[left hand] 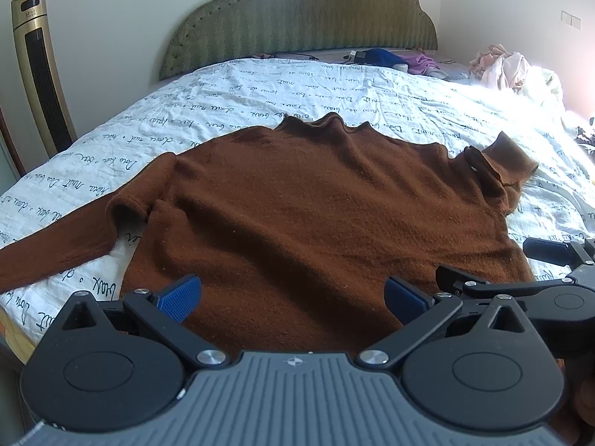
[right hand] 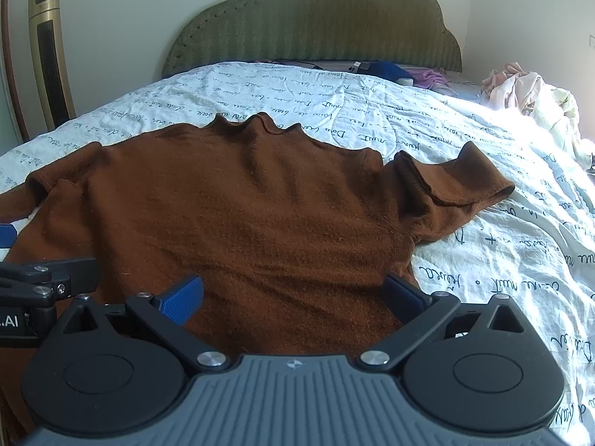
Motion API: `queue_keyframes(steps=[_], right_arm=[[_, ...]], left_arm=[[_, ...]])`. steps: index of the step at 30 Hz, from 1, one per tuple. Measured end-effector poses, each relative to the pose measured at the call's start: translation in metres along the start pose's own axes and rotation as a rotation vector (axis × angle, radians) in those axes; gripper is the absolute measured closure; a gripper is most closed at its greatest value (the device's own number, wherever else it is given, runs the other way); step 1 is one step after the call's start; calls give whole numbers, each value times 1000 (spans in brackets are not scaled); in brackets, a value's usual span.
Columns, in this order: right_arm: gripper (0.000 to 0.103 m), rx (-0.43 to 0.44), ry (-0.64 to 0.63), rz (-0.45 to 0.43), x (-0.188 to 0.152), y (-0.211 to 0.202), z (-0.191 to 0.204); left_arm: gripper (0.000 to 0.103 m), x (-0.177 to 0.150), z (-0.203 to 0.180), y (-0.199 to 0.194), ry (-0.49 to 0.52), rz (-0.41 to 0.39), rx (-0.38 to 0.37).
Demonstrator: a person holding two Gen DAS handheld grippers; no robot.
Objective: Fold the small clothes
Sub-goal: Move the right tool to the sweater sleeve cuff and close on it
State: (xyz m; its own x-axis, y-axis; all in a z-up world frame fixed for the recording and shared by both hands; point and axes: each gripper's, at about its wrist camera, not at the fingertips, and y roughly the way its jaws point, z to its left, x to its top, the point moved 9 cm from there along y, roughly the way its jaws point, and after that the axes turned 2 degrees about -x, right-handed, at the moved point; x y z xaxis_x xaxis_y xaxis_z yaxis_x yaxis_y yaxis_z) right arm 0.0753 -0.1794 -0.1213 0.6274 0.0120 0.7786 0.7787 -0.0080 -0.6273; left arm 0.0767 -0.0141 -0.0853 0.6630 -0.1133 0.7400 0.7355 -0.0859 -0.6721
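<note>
A brown knit sweater (left hand: pixel 316 215) lies flat on the bed, collar toward the headboard; it also shows in the right wrist view (right hand: pixel 253 215). Its left sleeve (left hand: pixel 55 245) stretches out to the left. Its right sleeve (right hand: pixel 457 186) is folded in near the shoulder. My left gripper (left hand: pixel 292 297) is open, its blue pads apart over the sweater's lower hem. My right gripper (right hand: pixel 293 297) is open too, over the hem's right part. Each gripper's black frame shows at the edge of the other's view. Neither holds cloth.
The bed has a white sheet with script print (left hand: pixel 260 85) and a green headboard (left hand: pixel 301 18). A pile of pale clothes (right hand: pixel 528 93) lies at the far right. Blue and purple items (left hand: pixel 394 59) lie near the headboard. A gold tower unit (left hand: pixel 41 70) stands left of the bed.
</note>
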Motion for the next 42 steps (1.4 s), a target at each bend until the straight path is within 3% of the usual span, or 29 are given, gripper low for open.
queue_keyframes(steps=[12,16,19,21,23,26,29,32,35,36,37,38,39,42], right_arm=[[0,15,21,3,-4,3,-2],[0,17,32,-8,-3,3,-6],[0,6,11,-90,11,-4,-19],[0,-34,8,-248,32,-18,-46],[0,-124,-32,-326,44,-21,-78],[0,-207,-58,-287,62,3,-125],[0,-123,-52,-239,75,32,-149],[0,-107,-85,-186,77,63,-158],[1,-131,-213,-200,71,78,-153],[13,-153,-234,-210,70,81,-153],[39,-143,-242,-185,66,87,-151],[50,-114,-235,-141,63,96,-152],[56,-89,-219,-118,62,102,-153],[55,-80,-238,-122,58,110,-148]], left_arm=[[0,-3,-4,3,0,15,-11],[0,-2,-6,4,24,15,19],[0,-3,-4,7,34,35,36],[0,0,-1,8,38,27,45],[0,2,3,8,9,9,44],[0,5,2,4,-27,-49,10],[0,4,-6,4,-30,-61,-36],[0,0,-10,7,-61,-50,-90],[0,-3,-10,12,-116,3,-163],[0,-4,-11,15,-129,26,-203],[0,-5,-11,16,-140,36,-232],[0,-6,-11,17,-149,41,-250],[0,-7,-10,20,-153,50,-248],[0,-9,-6,27,-138,63,-220]])
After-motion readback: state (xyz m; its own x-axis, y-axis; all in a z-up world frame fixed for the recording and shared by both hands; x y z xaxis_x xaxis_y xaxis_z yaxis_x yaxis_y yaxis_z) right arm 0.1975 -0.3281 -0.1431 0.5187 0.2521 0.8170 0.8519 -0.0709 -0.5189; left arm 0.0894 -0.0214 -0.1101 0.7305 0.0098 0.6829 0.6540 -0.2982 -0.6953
